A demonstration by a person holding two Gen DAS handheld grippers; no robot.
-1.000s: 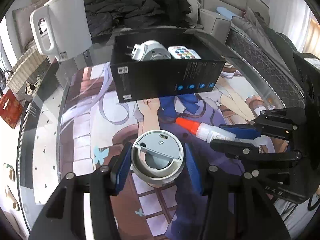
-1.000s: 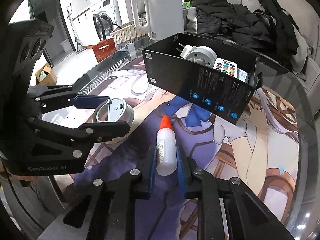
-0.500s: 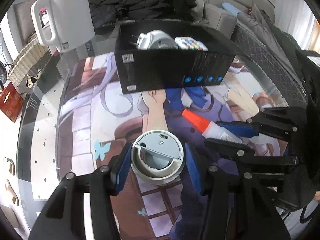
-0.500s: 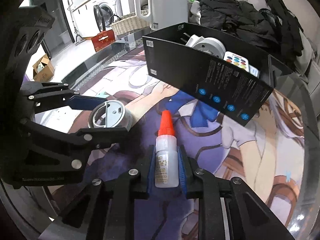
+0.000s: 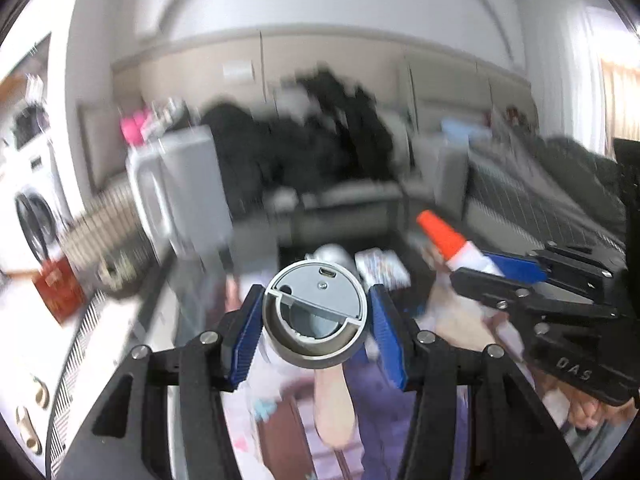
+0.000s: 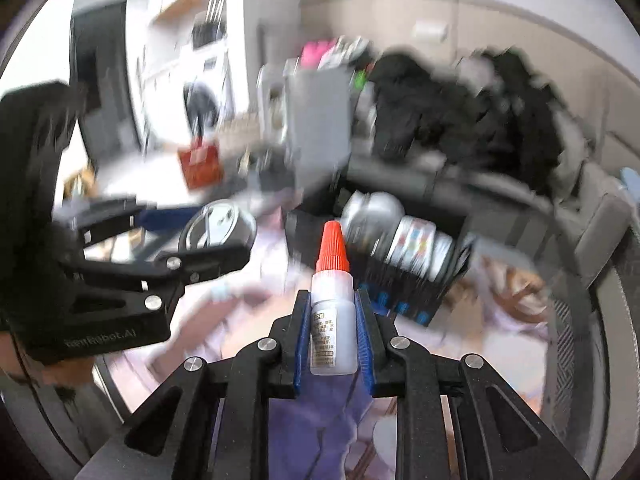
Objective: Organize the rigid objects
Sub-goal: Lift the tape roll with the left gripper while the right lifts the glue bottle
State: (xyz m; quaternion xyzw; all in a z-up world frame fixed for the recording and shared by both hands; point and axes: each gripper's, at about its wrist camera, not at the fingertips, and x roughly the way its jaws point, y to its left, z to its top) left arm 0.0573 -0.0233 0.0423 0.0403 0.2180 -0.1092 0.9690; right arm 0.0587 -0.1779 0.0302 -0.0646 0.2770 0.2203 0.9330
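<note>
Glass-topped table (image 6: 576, 344) with a printed picture mat fills the lower part of both my views, badly smeared by blur. Behind it I see a dark heap of clothes (image 5: 320, 140) and a pale grey kettle (image 5: 180, 200) standing by the table's far left edge. Nearer sits the black box (image 6: 400, 280), open at the top, with a round white-grey item (image 6: 372, 208) and a flat pad with coloured buttons (image 6: 416, 244) lying inside it.

My left gripper (image 5: 314, 320) has its blue pads (image 5: 244, 332) pressed against both sides of the round grey lid-like device (image 5: 314, 314), pinching it and holding it clear of the mat, in front of the box. My right gripper (image 6: 333, 332) clamps the small white glue bottle (image 6: 333, 320) between its pads, bottle upright along the fingers, red cap (image 6: 332, 246) pointing toward the box's near wall. In the left view that bottle (image 5: 460, 248) shows off to the right of the grey device, well apart from it.
</note>
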